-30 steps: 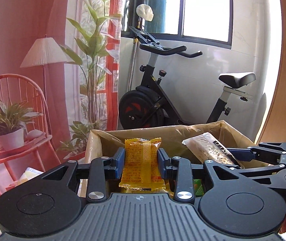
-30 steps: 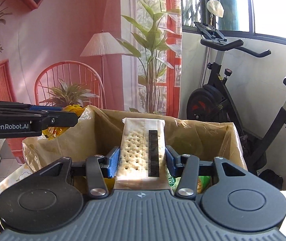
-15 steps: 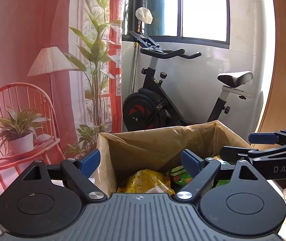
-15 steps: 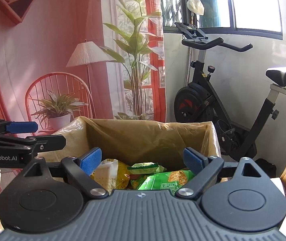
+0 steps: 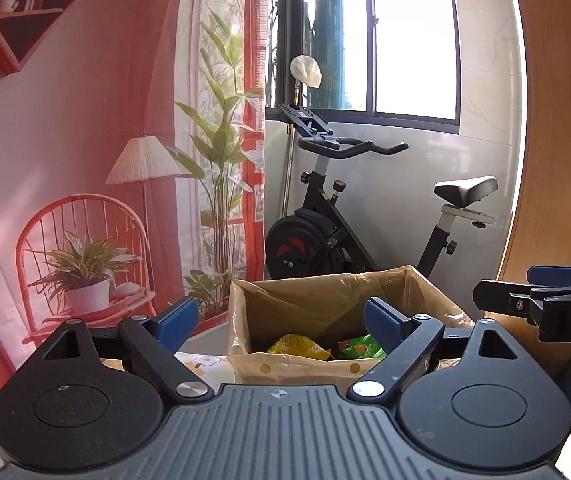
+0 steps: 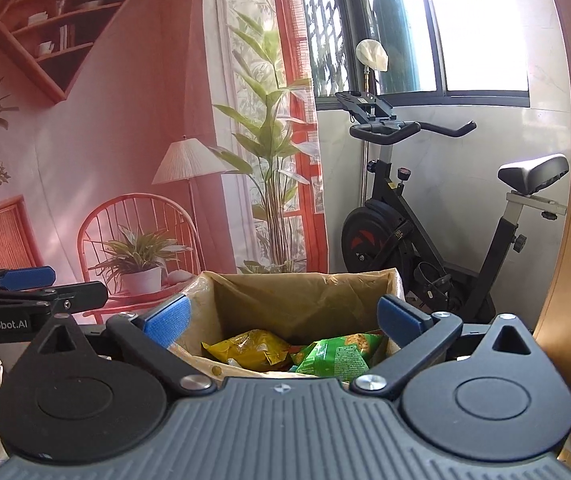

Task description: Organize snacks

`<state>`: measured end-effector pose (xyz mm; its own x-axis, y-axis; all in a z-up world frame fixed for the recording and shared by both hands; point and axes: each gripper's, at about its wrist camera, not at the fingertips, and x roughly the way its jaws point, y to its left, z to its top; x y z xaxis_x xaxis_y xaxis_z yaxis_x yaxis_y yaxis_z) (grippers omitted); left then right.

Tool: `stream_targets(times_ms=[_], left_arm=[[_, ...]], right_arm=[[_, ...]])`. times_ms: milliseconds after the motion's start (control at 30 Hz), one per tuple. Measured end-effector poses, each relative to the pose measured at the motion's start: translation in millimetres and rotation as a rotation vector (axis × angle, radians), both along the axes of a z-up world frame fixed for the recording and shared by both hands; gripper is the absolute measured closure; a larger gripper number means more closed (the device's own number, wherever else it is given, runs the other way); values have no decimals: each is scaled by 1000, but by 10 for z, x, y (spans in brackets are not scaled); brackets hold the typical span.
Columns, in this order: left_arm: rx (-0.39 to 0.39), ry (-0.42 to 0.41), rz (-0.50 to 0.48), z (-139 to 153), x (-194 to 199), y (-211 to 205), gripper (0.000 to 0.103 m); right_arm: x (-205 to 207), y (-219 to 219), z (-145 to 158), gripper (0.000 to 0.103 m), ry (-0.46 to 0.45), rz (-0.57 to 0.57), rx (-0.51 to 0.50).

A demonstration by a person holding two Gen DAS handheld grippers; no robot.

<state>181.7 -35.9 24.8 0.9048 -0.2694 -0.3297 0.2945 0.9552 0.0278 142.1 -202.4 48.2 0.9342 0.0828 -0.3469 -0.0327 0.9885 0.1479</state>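
A cardboard box [image 5: 325, 292] lined with a brown plastic bag stands ahead of both grippers; it also shows in the right wrist view [image 6: 285, 296]. Inside lie a yellow snack packet [image 5: 297, 346] and a green snack packet [image 5: 361, 346], seen in the right wrist view as the yellow packet [image 6: 249, 346] and green packet [image 6: 337, 354]. My left gripper [image 5: 281, 320] is open and empty, held back from the box. My right gripper [image 6: 285, 316] is open and empty, just before the box's near rim. Each gripper shows at the other view's edge.
An exercise bike [image 5: 345, 216] stands behind the box by the window. A printed backdrop with a red chair [image 6: 137, 236] hangs to the left. A wooden panel [image 5: 557, 120] rises on the right. A floral tablecloth [image 5: 201, 360] lies under the box.
Both grippers opened and dropped their packets into the box: the left its orange-yellow one, the right its pale cracker pack. Both then drew back and up from the box.
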Motion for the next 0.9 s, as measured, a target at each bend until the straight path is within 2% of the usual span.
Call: stream_targets(times_ms=[167,267,467,900], left_arm=[[30,-45,18,62,-348,-21,11],[7,-48,29,84,-465,-1,11],[-38,-17,59,42,-570,42,11],[-4,-8,69,1,-605,74,11]], right_arm=[[-292,87,80,1,-13,6,0],[-425,127,94,1,-15,17,13],[-553,227,78,1,-8,34,-5],[-642,223,-49,1,17,20,15]])
